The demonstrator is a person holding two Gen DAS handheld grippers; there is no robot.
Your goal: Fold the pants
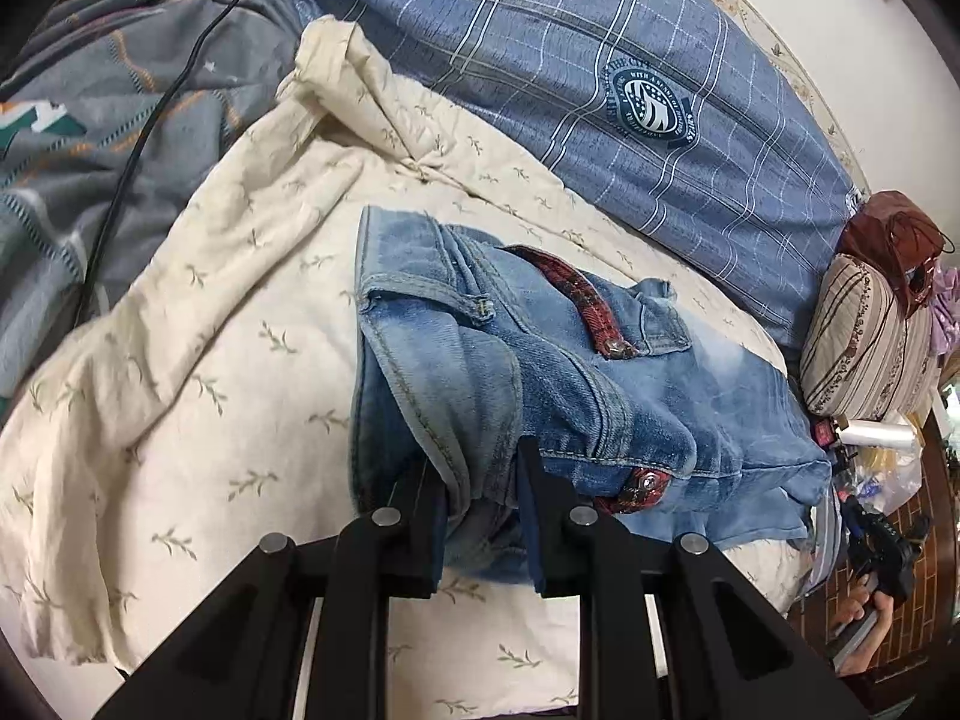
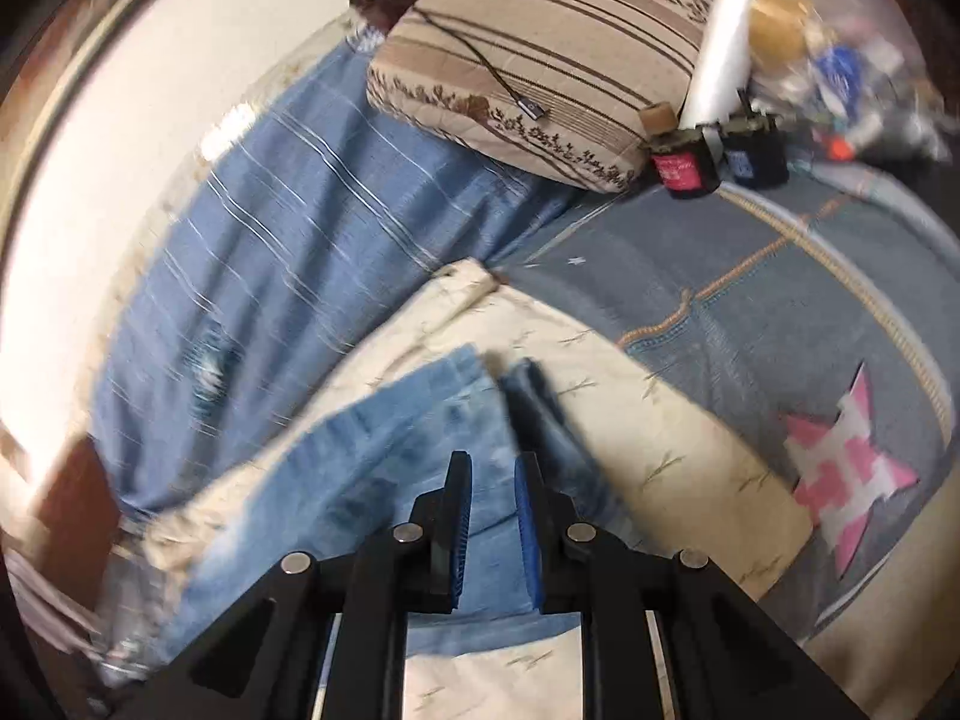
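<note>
so the left gripper [image 1: 483, 480] is clenched on a bunched edge of the jeans [image 1: 540, 360] lying on the cream quilt [image 1: 210, 360], probably to drag a fold over, while the right gripper [image 2: 493, 474] looks barely parted, gripping nothing I can see.
</note>
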